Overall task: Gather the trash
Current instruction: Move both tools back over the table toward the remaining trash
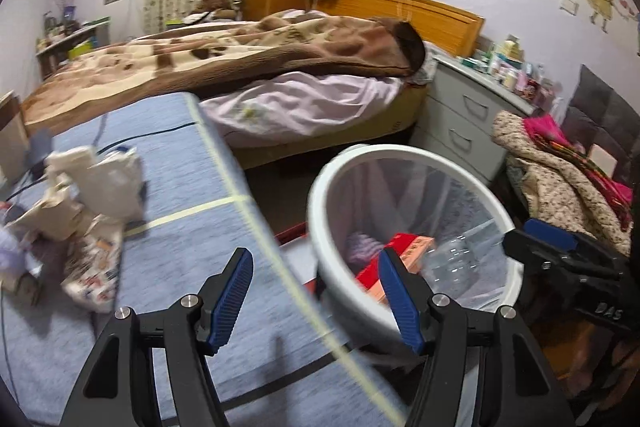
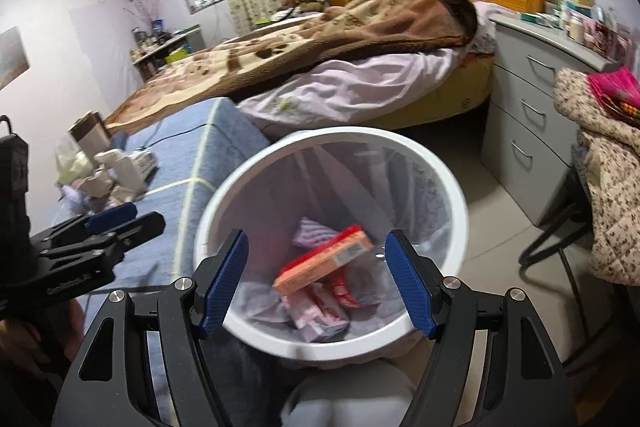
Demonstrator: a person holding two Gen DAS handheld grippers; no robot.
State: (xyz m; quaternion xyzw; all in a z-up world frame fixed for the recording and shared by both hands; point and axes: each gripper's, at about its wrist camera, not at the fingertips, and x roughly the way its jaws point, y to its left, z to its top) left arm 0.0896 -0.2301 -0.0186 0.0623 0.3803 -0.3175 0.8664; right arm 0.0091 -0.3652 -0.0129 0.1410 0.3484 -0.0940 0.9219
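Black left gripper, right gripper, ribbed blue pads, silver screws

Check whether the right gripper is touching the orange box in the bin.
Apart. The right wrist view shows the right gripper open and empty above the white bin, while the orange box lies down inside on other trash, clear of both fingers.

The trash pile on the blue table is smeared by motion blur, its pieces impossible to sort, and the left edge cuts it off. In the bin, the box hides the wrappers beneath; their print is unreadable.
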